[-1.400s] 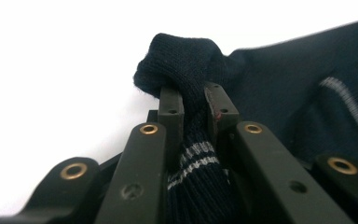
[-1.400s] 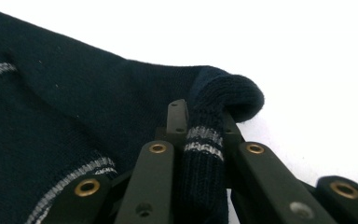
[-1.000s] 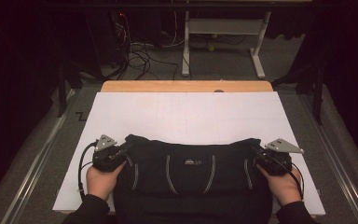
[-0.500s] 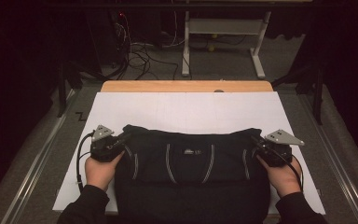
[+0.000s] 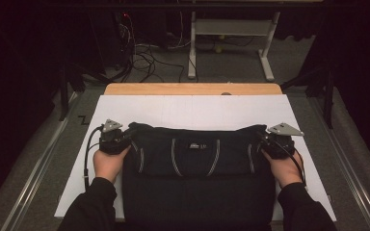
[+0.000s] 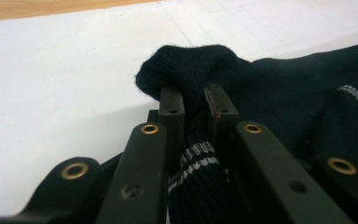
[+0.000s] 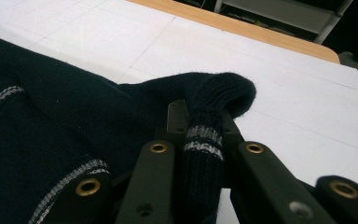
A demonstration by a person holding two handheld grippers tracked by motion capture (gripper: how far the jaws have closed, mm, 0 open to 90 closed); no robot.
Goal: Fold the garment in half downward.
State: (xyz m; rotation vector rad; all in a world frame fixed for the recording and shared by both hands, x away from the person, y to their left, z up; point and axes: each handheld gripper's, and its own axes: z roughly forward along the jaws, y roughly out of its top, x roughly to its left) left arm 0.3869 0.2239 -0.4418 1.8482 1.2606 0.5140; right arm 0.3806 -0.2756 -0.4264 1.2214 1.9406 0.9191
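I have both grippers clamped on a dark knit garment [image 5: 197, 168] that lies spread across the white sheet [image 5: 192, 110] covering the table. My left gripper [image 5: 117, 143] bites a bunched fold at one end of the garment's far edge; in the left gripper view the knit [image 6: 191, 74] bulges just past the fingertips [image 6: 171, 100] and a strip with pale stripes runs back between the jaws, which press it from both sides. My right gripper [image 5: 271, 143] does the same at the opposite end: in the right gripper view a ribbed piece [image 7: 205, 140] with two pale bands sits squeezed between the jaws, and a rounded lump of cloth pokes out beyond the tips.

Between the two grips the garment's far edge runs nearly straight, with the body of the cloth lying behind the fingers, toward me, flat on the sheet and hanging off its near edge. Pale stitched lines and a small label [image 5: 194, 146] show on the stretch between the grippers. Ahead of both sets of fingertips is bare white sheet, and past that a strip of wooden tabletop [image 5: 192, 89]. My left hand [image 5: 108, 163] and right hand [image 5: 283, 168] rest low behind the grippers, touching the cloth's outer ends.
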